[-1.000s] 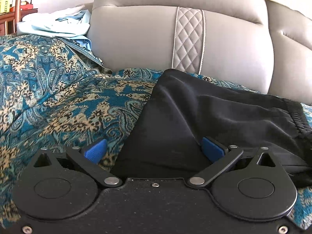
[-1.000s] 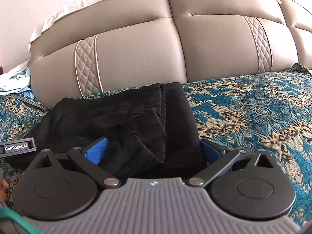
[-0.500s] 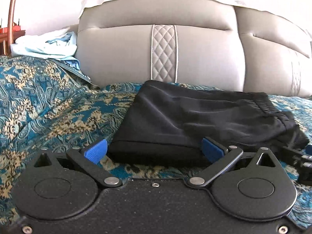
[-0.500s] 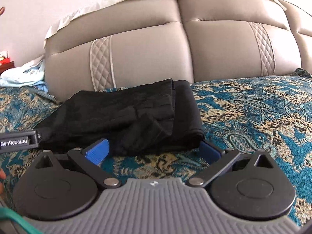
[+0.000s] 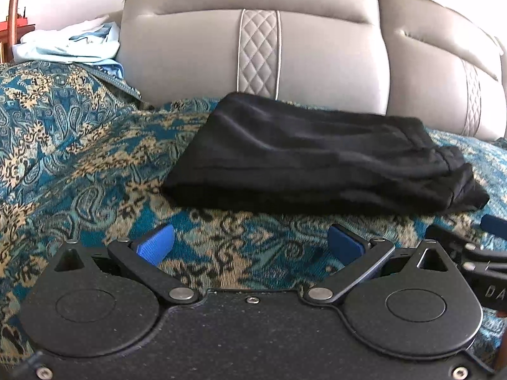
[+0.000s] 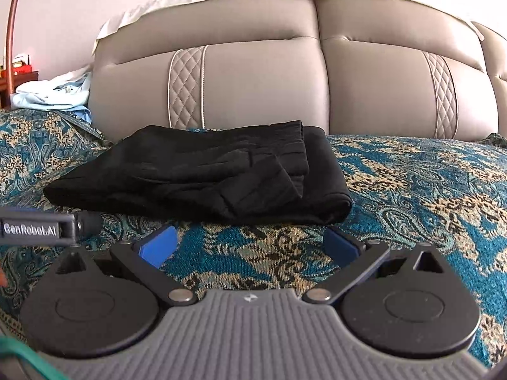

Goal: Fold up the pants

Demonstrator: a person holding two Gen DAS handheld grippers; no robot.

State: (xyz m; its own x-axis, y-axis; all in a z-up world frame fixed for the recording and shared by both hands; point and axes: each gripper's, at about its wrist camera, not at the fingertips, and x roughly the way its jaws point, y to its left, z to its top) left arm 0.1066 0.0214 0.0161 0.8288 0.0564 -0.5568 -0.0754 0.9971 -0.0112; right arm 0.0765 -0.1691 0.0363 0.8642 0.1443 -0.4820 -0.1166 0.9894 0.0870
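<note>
The black pants (image 5: 317, 161) lie folded into a compact rectangle on the patterned bedspread, close to the headboard; they also show in the right wrist view (image 6: 202, 177). My left gripper (image 5: 250, 245) is open and empty, a short way in front of the pants' near edge. My right gripper (image 6: 248, 245) is open and empty, also just in front of the near edge. Neither touches the cloth. The right gripper's fingers (image 5: 469, 250) show at the right edge of the left wrist view, and the left gripper's side (image 6: 41, 228) at the left of the right wrist view.
A teal and gold patterned bedspread (image 6: 427, 190) covers the bed. A padded grey headboard (image 6: 269, 88) stands right behind the pants. A pile of light blue clothes (image 5: 69, 44) lies at the far left, by a wooden stand (image 6: 12, 22).
Both grippers have pulled back from the pants, which were between their fingers a second ago. The folded pants now lie free on the bed, farther ahead.
</note>
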